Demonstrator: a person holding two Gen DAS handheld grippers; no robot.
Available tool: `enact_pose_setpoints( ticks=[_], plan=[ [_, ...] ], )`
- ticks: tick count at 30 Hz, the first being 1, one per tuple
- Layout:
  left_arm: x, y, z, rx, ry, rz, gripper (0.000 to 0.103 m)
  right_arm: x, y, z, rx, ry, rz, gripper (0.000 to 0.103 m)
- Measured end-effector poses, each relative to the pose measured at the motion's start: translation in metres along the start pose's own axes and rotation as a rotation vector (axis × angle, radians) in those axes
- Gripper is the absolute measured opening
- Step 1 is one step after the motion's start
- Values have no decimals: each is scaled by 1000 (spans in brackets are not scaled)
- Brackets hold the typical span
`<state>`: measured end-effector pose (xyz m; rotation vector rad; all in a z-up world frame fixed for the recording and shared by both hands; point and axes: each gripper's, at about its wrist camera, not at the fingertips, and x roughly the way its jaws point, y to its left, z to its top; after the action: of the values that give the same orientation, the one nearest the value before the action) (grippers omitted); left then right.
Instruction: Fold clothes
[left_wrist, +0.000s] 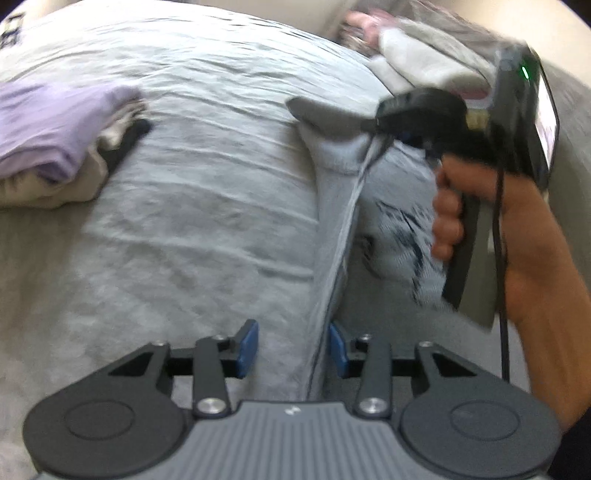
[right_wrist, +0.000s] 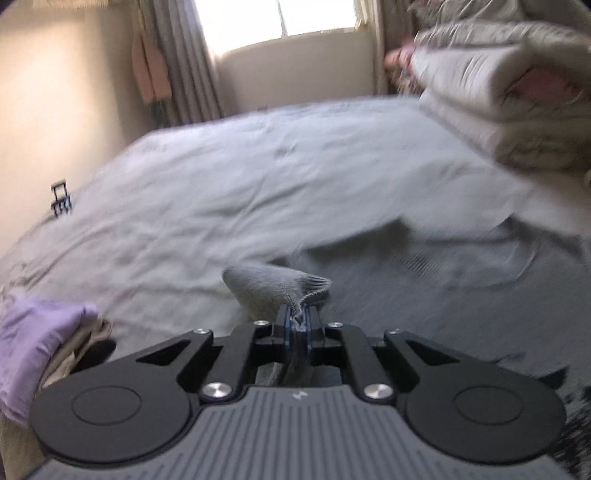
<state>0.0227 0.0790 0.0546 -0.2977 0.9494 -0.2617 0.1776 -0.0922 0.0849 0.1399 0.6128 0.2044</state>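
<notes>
Fabric of a grey garment (left_wrist: 325, 229) runs in a raised ridge along the right side of the bed (left_wrist: 192, 206), from the right gripper (right_wrist: 299, 317) toward the left gripper (left_wrist: 293, 347). The right gripper's jaws are together, clamped on a bunched end of the garment. The left gripper's jaws stand apart, with the garment's edge passing between them; I judge they do not pinch it. The person's right hand (left_wrist: 476, 221) holds the right gripper above the cloth. A stack of folded clothes (left_wrist: 55, 136), purple on top, sits near the left edge of the bed, and piled bedding (right_wrist: 509, 99) lies at the far right corner.

To do this step well, the left jaws should close on the edge only, not on the bed cover below. Then both ends can be kept taut and level, so the fold line falls straight. Both pictures are blurred, so the exact layers are unclear.
</notes>
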Motion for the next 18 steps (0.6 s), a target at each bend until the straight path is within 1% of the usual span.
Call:
enact_pose_setpoints(
  ticks=[1, 3, 5, 8, 13, 16, 17, 18],
  plan=[
    [0, -6, -3, 35, 5, -11, 32, -4, -5, 1, 0, -21, -13, 8],
    [0, -19, -8, 104, 16, -31, 32, -9, -15, 2, 1, -54, -42, 8],
    [1, -29, -14, 170, 30, -48, 30, -12, -26, 1, 15, -72, -47, 8],
    [3, -37, -19, 214, 37, -41, 24, -16, -35, -5, -5, -107, -56, 8],
    [7, -49, -28, 289, 49, -30, 22, -28, -39, -22, -105, -172, -51, 9],
    [8, -54, -31, 311, 47, -19, 16, -25, -42, -34, -170, -123, -103, 10],
    [8, -55, -32, 314, 46, -14, 15, -21, -49, -37, -147, -87, -96, 11],
    [8, -56, -33, 318, 44, -10, 14, -16, -57, -40, -107, -50, -72, 12]
  ],
)
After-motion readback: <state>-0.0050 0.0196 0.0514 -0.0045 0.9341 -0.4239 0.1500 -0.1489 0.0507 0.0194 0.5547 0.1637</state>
